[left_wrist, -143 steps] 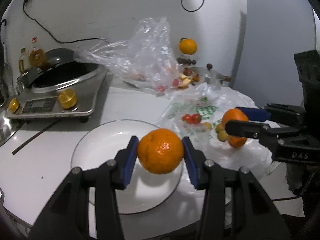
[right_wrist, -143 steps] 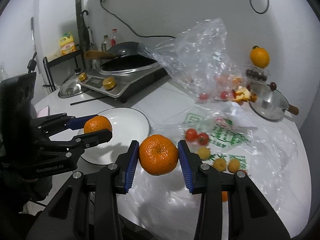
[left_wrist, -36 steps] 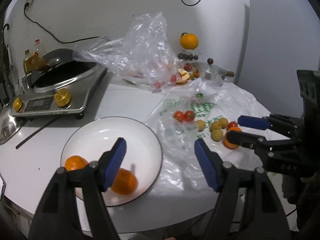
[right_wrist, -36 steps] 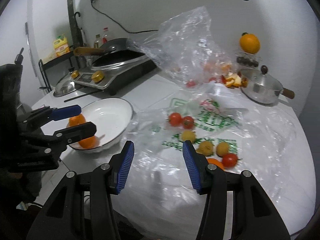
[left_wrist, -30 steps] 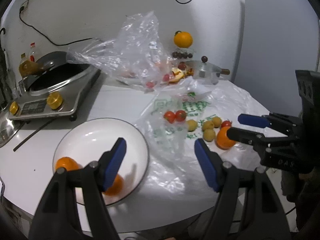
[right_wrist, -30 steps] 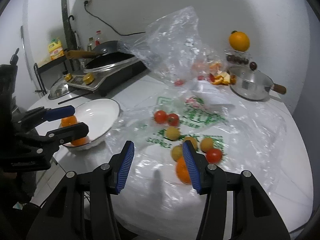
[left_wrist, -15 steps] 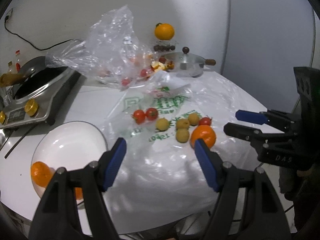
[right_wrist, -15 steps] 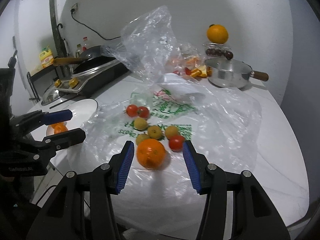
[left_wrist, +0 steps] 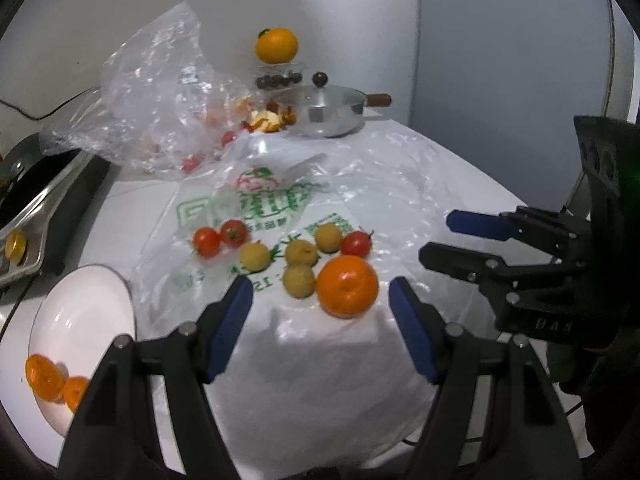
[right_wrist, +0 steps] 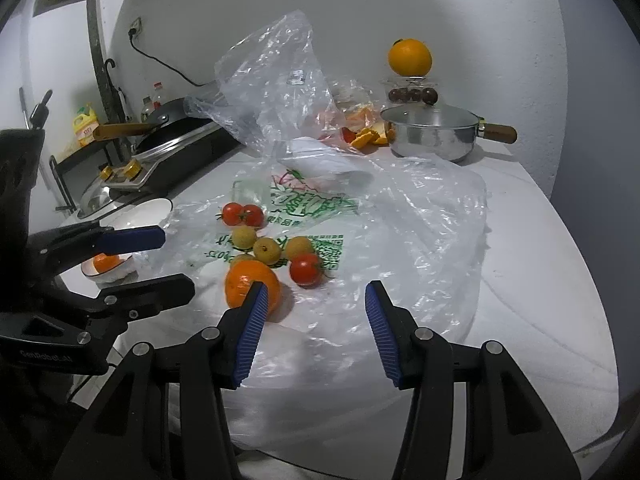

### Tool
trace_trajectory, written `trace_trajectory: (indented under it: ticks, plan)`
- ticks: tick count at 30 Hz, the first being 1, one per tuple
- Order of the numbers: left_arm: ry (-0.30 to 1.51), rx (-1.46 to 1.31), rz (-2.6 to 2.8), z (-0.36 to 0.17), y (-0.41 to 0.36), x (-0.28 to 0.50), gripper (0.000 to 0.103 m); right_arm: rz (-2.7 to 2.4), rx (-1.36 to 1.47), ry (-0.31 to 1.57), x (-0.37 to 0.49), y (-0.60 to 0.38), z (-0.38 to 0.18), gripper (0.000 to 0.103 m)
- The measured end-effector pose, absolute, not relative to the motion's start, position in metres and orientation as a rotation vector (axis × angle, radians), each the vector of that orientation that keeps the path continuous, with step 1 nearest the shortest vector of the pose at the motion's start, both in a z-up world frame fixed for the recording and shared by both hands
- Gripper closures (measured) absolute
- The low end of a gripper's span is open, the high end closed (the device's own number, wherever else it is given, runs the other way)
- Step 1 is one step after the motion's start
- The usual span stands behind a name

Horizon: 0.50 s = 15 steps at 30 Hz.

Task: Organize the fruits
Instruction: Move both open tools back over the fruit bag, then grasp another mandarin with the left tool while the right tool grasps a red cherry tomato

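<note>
orange tangerine [left_wrist: 347, 286] lies on the plastic bag [left_wrist: 360, 208], just beyond the left gripper [left_wrist: 320, 304], whose jaws gape empty; the right gripper [right_wrist: 314, 316] is likewise parted, empty. next: straddle it, squeeze, carry to the white plate [left_wrist: 80, 312].

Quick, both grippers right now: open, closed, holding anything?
Left gripper: open, holding nothing; the orange lies on the plastic bag ahead of it.
Right gripper: open, holding nothing.
</note>
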<state>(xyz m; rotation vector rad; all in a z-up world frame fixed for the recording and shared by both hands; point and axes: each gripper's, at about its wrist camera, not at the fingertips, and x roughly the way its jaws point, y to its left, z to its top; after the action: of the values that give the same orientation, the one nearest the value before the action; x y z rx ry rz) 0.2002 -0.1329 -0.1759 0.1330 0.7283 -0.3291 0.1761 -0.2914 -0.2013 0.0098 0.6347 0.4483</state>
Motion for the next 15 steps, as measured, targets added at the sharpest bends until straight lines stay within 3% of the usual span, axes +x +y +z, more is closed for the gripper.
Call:
trace_trajectory:
  ticks: [15]
  plan:
    - [0.761, 0.224, -0.384, -0.195, -0.165, 0.224, 0.034, 0.479, 0.033, 0.629, 0.195, -0.309, -0.213, 0.05]
